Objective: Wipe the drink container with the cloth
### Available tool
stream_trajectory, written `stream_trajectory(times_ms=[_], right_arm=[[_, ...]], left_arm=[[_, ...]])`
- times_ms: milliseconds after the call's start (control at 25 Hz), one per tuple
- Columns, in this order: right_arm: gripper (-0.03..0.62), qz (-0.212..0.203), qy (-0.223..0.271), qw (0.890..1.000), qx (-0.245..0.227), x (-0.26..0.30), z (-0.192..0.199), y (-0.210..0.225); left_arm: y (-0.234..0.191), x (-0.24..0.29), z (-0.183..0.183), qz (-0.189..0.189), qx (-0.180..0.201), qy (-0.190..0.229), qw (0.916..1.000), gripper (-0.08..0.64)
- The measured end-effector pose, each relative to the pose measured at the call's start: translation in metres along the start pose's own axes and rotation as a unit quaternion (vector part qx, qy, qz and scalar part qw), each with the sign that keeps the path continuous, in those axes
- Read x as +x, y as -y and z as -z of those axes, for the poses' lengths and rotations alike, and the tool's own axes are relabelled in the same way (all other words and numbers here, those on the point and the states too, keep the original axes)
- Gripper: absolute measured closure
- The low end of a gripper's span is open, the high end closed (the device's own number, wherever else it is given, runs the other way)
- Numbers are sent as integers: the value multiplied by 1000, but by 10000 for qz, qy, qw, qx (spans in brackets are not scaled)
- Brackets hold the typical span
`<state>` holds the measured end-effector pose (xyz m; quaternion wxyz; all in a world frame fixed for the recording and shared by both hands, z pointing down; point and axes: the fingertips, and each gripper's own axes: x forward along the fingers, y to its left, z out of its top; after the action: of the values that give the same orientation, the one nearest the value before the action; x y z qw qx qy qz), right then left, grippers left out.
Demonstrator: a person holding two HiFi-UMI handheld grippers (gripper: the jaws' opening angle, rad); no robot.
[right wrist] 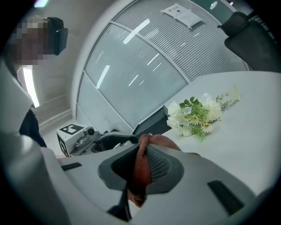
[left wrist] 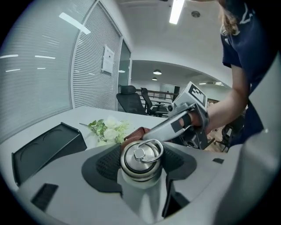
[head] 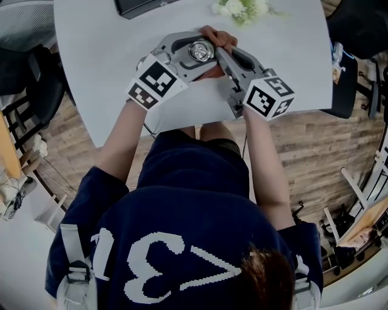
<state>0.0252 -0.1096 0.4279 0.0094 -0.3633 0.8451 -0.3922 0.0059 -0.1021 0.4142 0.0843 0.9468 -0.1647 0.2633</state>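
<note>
The left gripper [head: 191,56] is clenched on the bottle [head: 200,51], its two dark pads pressing the steel body from either side just below the lid. The bottle stands upright over the white table [head: 103,60], not far from the edge nearest the person, and the ring on its lid lies flat. Whether its base rests on the table no view shows.

The right gripper [head: 225,53] is closed tight on the cloth [head: 217,37]. A reddish-brown fold is pinched between the pads and bunches out past the jaw tips. The two grippers meet at an angle from left and right, and the bunched cloth sits against the far side of the bottle's top, touching the lid's rim. The right jaws lie just beside the bottle.

Farther back on the table is a small bunch of white flowers [head: 241,8] with green stems, and to its left a black tray [head: 139,6]. Both are well apart from the bottle. The person wears a navy shirt with white print, and both forearms reach forward over the table's edge.
</note>
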Motion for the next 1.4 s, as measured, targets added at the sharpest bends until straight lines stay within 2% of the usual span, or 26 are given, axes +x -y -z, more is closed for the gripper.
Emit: stream_trajectory(times_ms=[80, 160, 360, 440, 600, 800, 1000, 1120, 1280, 1400], right_arm=[[541, -197, 70, 9992, 342, 0, -1, -1], [540, -290, 99, 9984, 485, 0, 0, -1], [540, -100, -26, 9999, -56, 0, 10, 1], [540, -80, 21, 9996, -269, 0, 10, -3], [541, -172, 195, 9992, -298, -1, 7, -8], [541, -225, 43, 9987, -461, 0, 15, -6], [541, -253, 181, 9974, -652, 1, 15, -12], [540, -25, 169, 9975, -691, -3, 20, -1], [540, 346, -143, 9970, -673, -4, 36, 19], [540, 520, -251, 9953, -781, -3, 42, 25]], left_arm=[[-1, -2, 0, -2, -230, 77, 9997, 284], [-3, -4, 0, -40, -363, 157, 9992, 282], [-12, -3, 2, -179, -433, 198, 9987, 284], [-17, -4, 2, -213, -571, 234, 9979, 285], [-22, -7, 1, -174, -1095, 430, 9929, 284], [-29, -7, 3, -282, -1194, 403, 9916, 284], [-33, -5, 0, -340, -1546, 410, 9865, 284], [-32, -3, -2, -354, -1526, 346, 9870, 284], [-35, -4, -1, -430, -1537, 299, 9867, 284], [-32, -4, 2, -370, -1136, 37, 9928, 284]])
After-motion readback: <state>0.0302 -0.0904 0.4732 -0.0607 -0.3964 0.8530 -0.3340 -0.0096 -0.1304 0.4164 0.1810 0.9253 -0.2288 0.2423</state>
